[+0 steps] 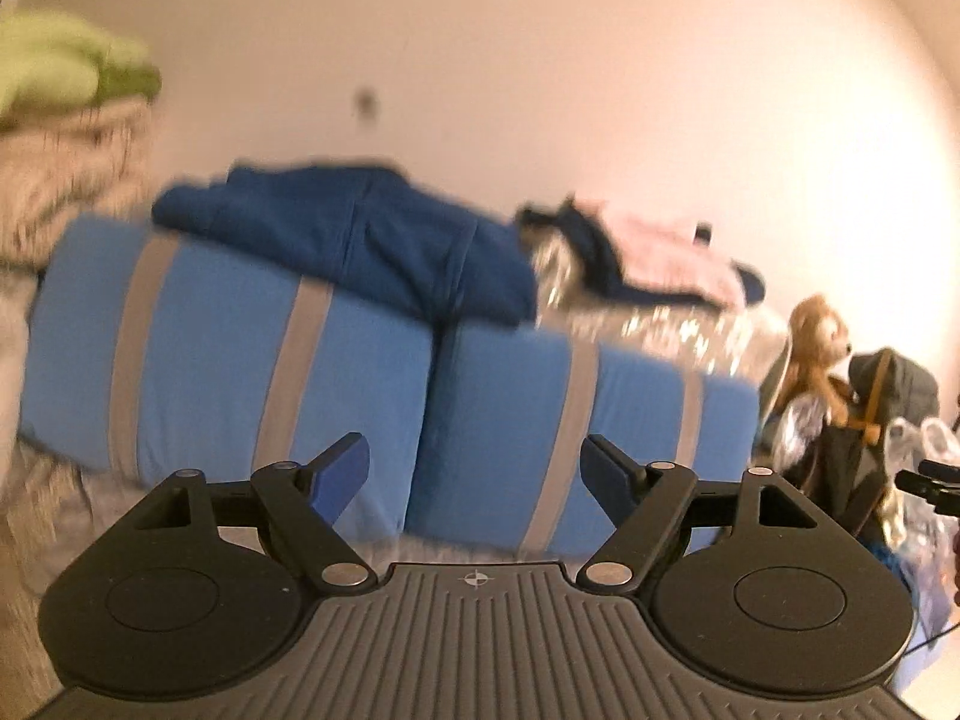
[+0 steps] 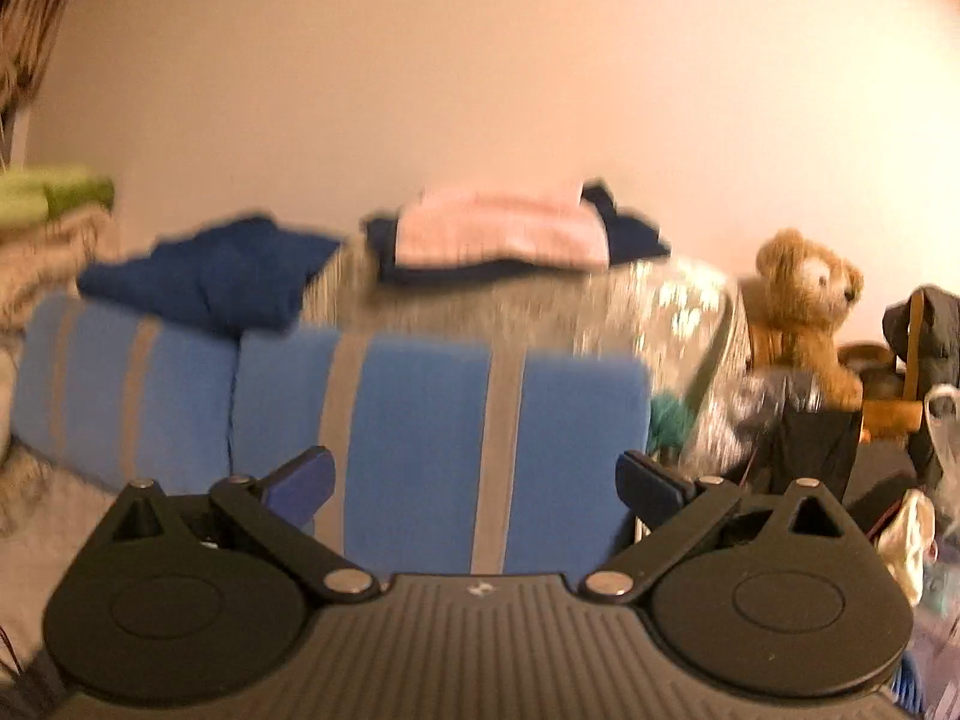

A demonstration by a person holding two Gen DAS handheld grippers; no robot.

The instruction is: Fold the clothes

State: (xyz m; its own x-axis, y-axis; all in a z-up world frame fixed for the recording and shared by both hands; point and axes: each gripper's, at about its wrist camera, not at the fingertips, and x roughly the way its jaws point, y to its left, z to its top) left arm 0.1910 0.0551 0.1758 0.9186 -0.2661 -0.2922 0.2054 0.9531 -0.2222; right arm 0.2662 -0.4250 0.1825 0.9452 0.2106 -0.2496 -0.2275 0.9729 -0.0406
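Note:
A crumpled dark blue garment (image 1: 354, 240) (image 2: 204, 282) lies on top of two blue cushions with grey stripes (image 1: 240, 360) (image 2: 420, 432). Further right a folded pink garment (image 1: 672, 258) (image 2: 504, 234) rests on a dark navy one (image 2: 624, 228). My left gripper (image 1: 477, 468) is open, with nothing between its blue-padded fingers, held in front of the cushions and below the blue garment. My right gripper (image 2: 474, 483) is also open and empty, facing the right cushion. Both views are blurred.
A beige blanket pile (image 1: 66, 180) topped with a green cloth (image 1: 66, 66) stands at the left. A shiny clear plastic cover (image 2: 660, 312) lies behind the cushions. A brown teddy bear (image 2: 804, 300), a dark bag (image 1: 888, 396) and clutter fill the right. A plain wall stands behind.

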